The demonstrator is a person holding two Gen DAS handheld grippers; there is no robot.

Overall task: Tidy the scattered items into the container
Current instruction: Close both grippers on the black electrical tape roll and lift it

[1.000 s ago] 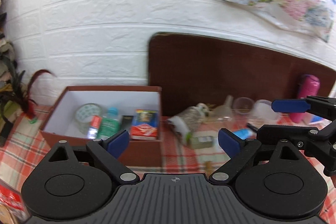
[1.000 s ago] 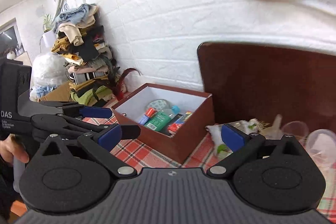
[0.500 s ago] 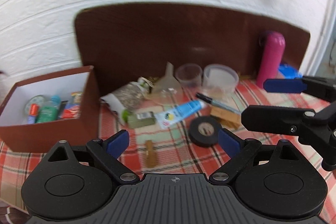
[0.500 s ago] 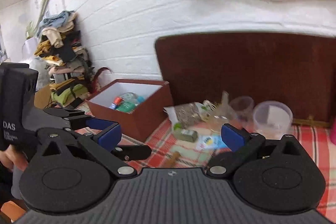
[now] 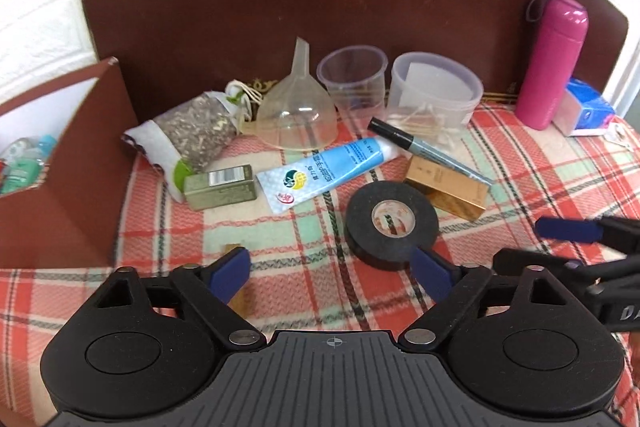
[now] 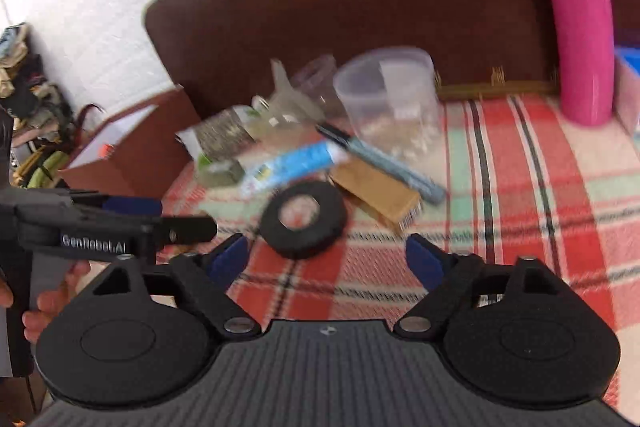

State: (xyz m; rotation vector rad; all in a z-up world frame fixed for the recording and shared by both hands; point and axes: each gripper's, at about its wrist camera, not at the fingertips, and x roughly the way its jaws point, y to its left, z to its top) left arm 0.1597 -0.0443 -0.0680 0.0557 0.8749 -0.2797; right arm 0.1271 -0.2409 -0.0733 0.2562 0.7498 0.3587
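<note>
Brown box [image 5: 60, 163] sits at the left edge of the plaid cloth [image 5: 280, 239], open top w/ a few small bottles already inside, so it reads as the drop-off spot; the rest is still out on the cloth beside it. Going right: seed pouch [image 5: 192, 131] lying on its side, green tin [image 5: 220, 187] touching it, clear funnel [image 5: 296, 115] mouth-down, blue tube [image 5: 328, 171] flat, black tape roll [image 5: 392, 223] flat and nearest both tools, marker [image 5: 428, 151] lying across the gold box [image 5: 448, 187], two clear cups at the back, pink flask [image 5: 554, 59] upright far right. Left gripper [image 5: 332, 275] hovers low over the cloth, aimed fwd, jaws spread wide, nothing between them; a small wooden piece [image 5: 240, 299] is partly hidden behind its left finger. Right gripper [image 6: 328, 259] is level just beside it, jaws also spread & empty, tape roll straight ahead. Prob. the tape is the likeliest pick, judging by the aim.
</note>
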